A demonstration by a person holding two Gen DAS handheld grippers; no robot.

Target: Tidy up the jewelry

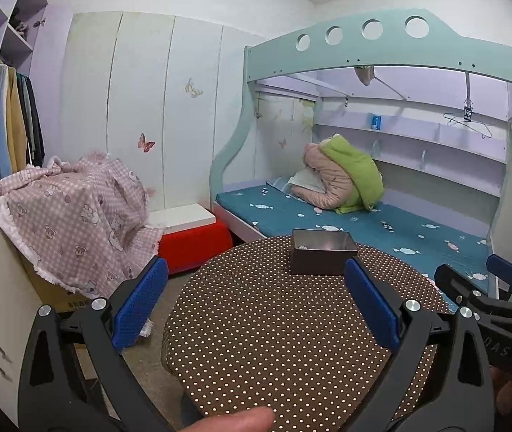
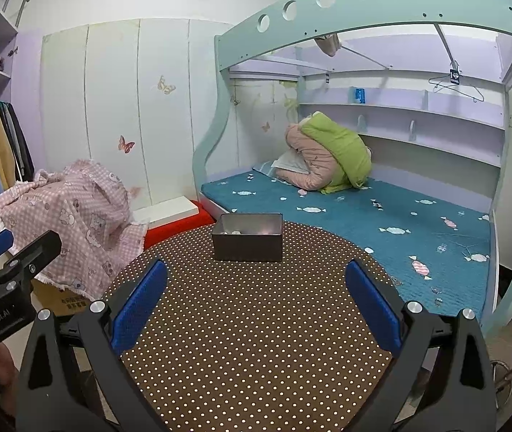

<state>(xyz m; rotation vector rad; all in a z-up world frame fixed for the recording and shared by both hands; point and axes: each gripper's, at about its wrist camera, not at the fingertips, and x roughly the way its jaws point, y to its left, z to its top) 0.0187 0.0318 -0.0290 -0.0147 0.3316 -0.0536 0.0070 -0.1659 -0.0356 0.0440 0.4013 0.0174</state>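
A dark metal box (image 1: 323,252) stands at the far edge of a round table with a brown polka-dot cloth (image 1: 274,342). In the right wrist view the box (image 2: 248,238) shows a few small pale pieces inside. My left gripper (image 1: 256,298) is open and empty, held above the table's near part, short of the box. My right gripper (image 2: 256,302) is open and empty, likewise short of the box. The right gripper shows at the right edge of the left wrist view (image 1: 490,280); the left gripper shows at the left edge of the right wrist view (image 2: 10,248).
A bunk bed with a teal mattress (image 1: 382,223) and a bundled green and pink quilt (image 1: 342,176) stands behind the table. A pink checked blanket (image 1: 72,216) covers something at the left. A red stool (image 1: 194,244) sits by the wardrobe.
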